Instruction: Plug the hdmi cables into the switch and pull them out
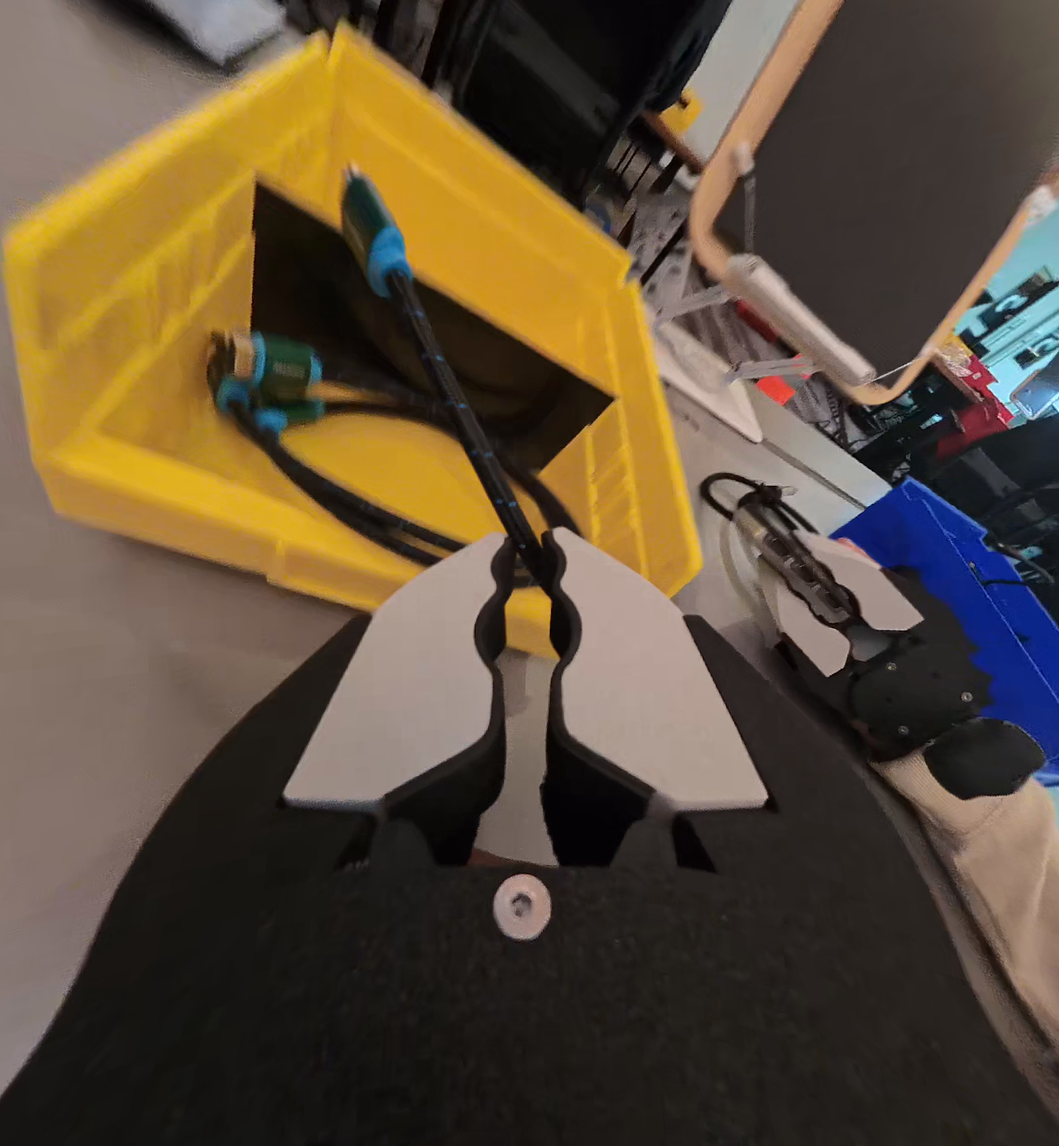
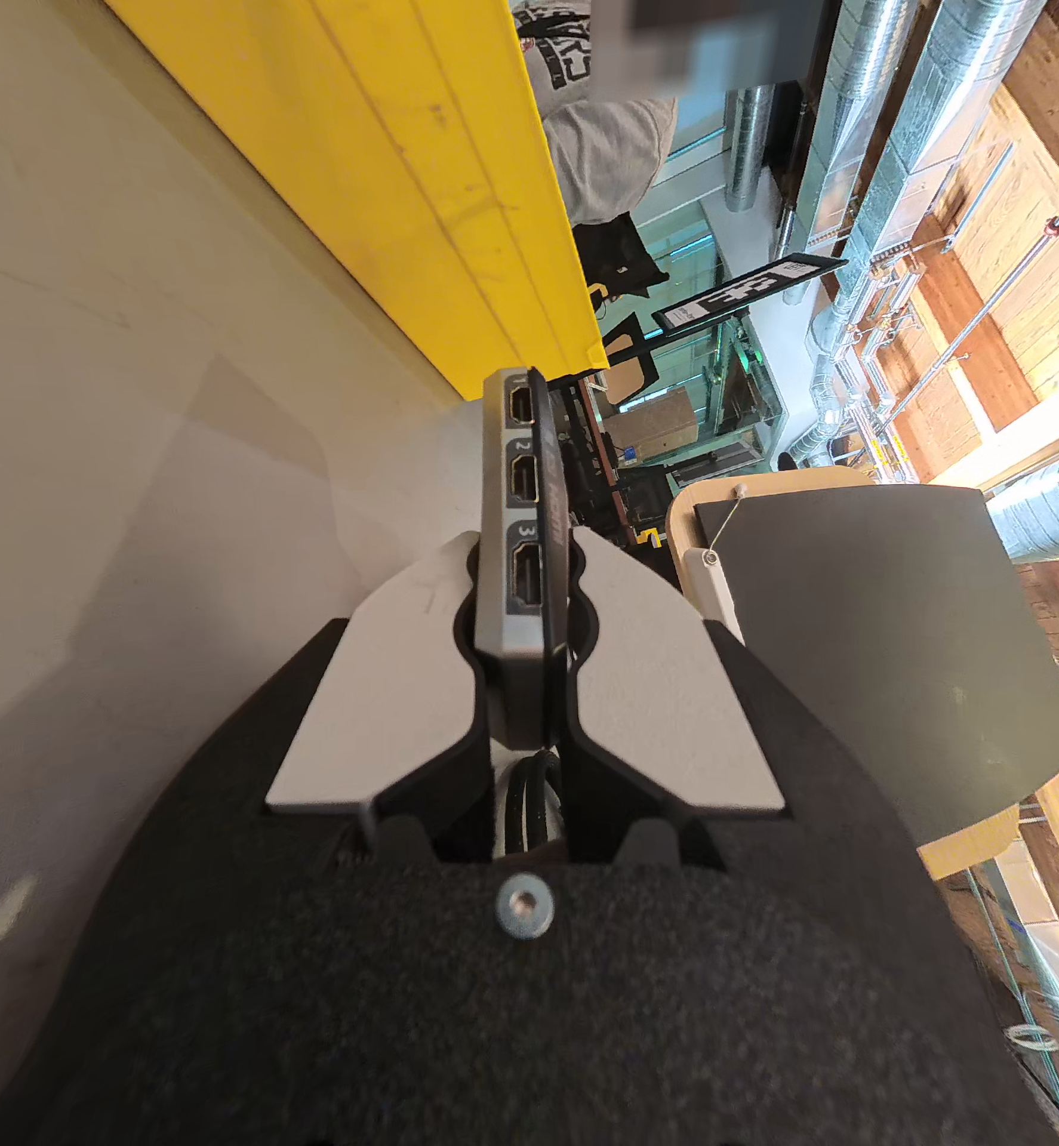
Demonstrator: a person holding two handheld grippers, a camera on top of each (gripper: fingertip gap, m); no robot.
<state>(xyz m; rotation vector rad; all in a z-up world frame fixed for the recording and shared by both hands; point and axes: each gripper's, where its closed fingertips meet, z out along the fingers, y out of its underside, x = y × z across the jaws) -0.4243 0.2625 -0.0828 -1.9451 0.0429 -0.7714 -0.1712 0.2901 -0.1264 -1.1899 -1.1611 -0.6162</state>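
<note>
My left gripper (image 1: 530,549) is shut on a black braided HDMI cable (image 1: 452,403). The cable's green plug with a blue collar (image 1: 369,229) sticks up over the yellow bin (image 1: 161,204). Two more green plugs (image 1: 266,378) and coiled cable lie inside the bin. My right gripper (image 2: 524,546) is shut on the grey HDMI switch (image 2: 514,533), held on edge with three empty ports facing the camera. The right gripper also shows in the left wrist view (image 1: 825,595), holding the switch (image 1: 787,558) to the right of the bin.
A blue bin (image 1: 973,608) stands at the right behind the right gripper. The yellow bin's wall (image 2: 390,173) runs just beyond the switch. A dark panel with a wooden frame (image 1: 887,155) rises at the back right. A person's beige sleeve (image 1: 980,899) is lower right. My right fingertips sit around 25 cm from my left ones.
</note>
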